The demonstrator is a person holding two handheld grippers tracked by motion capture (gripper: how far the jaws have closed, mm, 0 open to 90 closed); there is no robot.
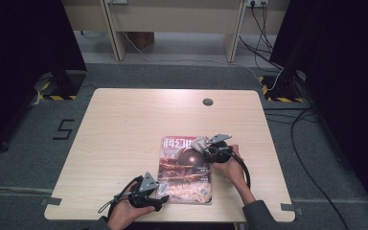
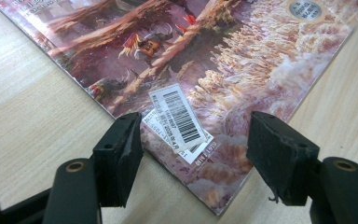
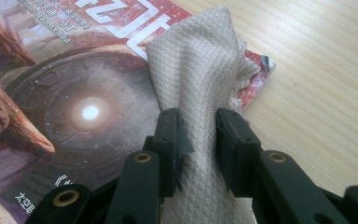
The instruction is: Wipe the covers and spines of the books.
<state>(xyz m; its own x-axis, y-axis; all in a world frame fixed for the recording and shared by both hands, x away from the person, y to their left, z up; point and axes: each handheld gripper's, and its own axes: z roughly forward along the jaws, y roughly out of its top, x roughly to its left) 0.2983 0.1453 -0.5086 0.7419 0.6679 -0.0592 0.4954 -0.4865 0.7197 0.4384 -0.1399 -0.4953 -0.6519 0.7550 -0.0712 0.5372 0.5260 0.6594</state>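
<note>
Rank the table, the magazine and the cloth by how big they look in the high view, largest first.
1. table
2. magazine
3. cloth, pinched in the right gripper at the magazine's top corner and partly hidden by it

"5" on floor (image 1: pixel 63 129), barcode sticker (image 2: pixel 179 121) on magazine (image 2: pixel 242 60)
</note>
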